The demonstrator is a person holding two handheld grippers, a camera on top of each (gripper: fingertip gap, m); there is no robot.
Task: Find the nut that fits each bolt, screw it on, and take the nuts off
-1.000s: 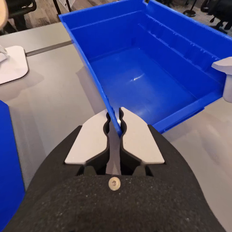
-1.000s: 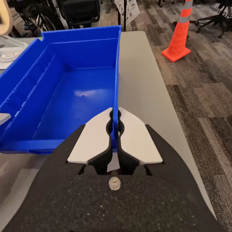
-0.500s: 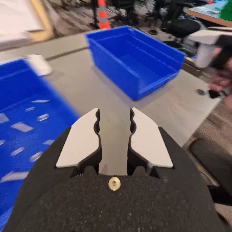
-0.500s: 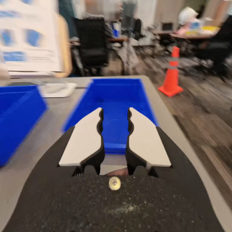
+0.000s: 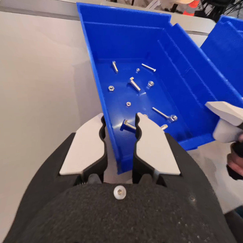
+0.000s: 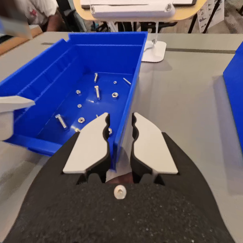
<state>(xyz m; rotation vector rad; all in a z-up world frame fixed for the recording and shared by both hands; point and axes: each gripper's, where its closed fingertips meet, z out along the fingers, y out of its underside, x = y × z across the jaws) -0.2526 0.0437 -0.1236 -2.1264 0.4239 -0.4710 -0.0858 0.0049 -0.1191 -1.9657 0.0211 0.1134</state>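
Observation:
A blue bin (image 5: pixel 131 39) holds several loose silver bolts and nuts. Among them are a bolt (image 5: pixel 134 84), a nut (image 5: pixel 111 88) and a long thin bolt (image 5: pixel 164 114) with a nut on its end. My left gripper (image 5: pixel 119 115) is open and straddles the bin's left wall near the front corner. My right gripper (image 6: pixel 120 113) is open and straddles the same bin's (image 6: pixel 105 55) right wall. A bolt (image 6: pixel 97 92) and a nut (image 6: pixel 115 95) lie inside. Each gripper also shows in the other's view: the right gripper (image 5: pixel 226 118) and the left gripper (image 6: pixel 13 105).
A second blue bin (image 5: pixel 226 46) stands to the right, also at the right edge of the right wrist view (image 6: pixel 235 92). A white stand base (image 6: pixel 153 52) sits behind the bin on the grey table (image 6: pixel 184 105). A person and furniture are beyond the table.
A second ago both grippers were shut on the walls of the empty blue bin. They opened, let it go and moved left to straddle the walls of the bin with bolts and nuts.

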